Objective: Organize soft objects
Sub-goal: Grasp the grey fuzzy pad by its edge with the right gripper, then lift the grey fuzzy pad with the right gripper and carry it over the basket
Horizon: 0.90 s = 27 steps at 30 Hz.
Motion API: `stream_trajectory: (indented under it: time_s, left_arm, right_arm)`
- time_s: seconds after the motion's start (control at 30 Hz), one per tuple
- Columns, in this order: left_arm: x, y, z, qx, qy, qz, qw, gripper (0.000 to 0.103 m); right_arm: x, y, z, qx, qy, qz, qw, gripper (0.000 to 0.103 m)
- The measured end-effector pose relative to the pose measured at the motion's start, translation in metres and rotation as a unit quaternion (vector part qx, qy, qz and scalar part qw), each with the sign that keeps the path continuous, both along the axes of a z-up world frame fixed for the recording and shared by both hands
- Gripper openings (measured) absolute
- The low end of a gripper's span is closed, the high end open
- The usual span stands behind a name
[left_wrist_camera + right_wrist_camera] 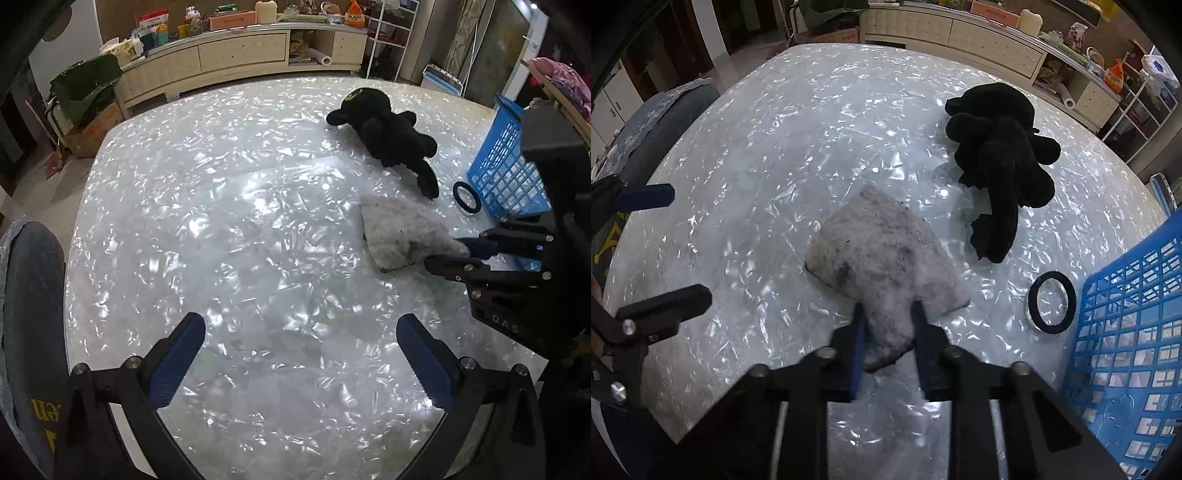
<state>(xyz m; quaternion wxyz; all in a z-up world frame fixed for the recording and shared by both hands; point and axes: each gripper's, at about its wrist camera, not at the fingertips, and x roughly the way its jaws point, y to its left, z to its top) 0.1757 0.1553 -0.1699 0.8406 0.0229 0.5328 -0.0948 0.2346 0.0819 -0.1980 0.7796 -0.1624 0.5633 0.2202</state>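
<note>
A grey-white fluffy soft piece (882,254) lies on the shiny white table (757,166); it also shows in the left wrist view (399,230). My right gripper (888,314) is shut on its near corner; in the left wrist view this gripper (448,254) comes in from the right. A black plush toy (1001,158) lies beyond it, also in the left wrist view (388,129). A blue plastic basket (1126,332) stands at the right, also in the left wrist view (506,170). My left gripper (301,354) is open and empty over the near table.
A black ring (1052,302) lies on the table between the fluffy piece and the basket, also in the left wrist view (467,197). A dark chair back (33,295) stands at the table's left edge. A cluttered low cabinet (240,55) runs behind the table.
</note>
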Motion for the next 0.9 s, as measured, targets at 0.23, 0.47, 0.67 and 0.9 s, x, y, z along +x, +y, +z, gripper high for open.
stream_trajectory:
  time_s: [0.23, 0.47, 0.67, 0.9]
  left_arm:
    - [-0.012, -0.006, 0.023, -0.004, -0.017, -0.009, 0.9998, 0.103]
    - [-0.028, -0.020, 0.056, 0.002, -0.043, -0.030, 0.9986, 0.103]
    - [-0.038, -0.037, 0.085, 0.005, -0.067, -0.056, 0.9961, 0.103]
    - [-0.051, -0.065, 0.126, -0.016, -0.093, -0.095, 0.9910, 0.103]
  right_arm:
    - [-0.014, -0.009, 0.012, 0.005, 0.004, 0.002, 1.000, 0.012]
    - [-0.039, -0.027, 0.050, 0.027, -0.016, 0.005, 0.999, 0.012]
    - [-0.061, -0.048, 0.095, 0.051, -0.041, 0.004, 0.998, 0.012]
    - [-0.077, -0.073, 0.134, 0.063, -0.074, 0.001, 0.995, 0.012]
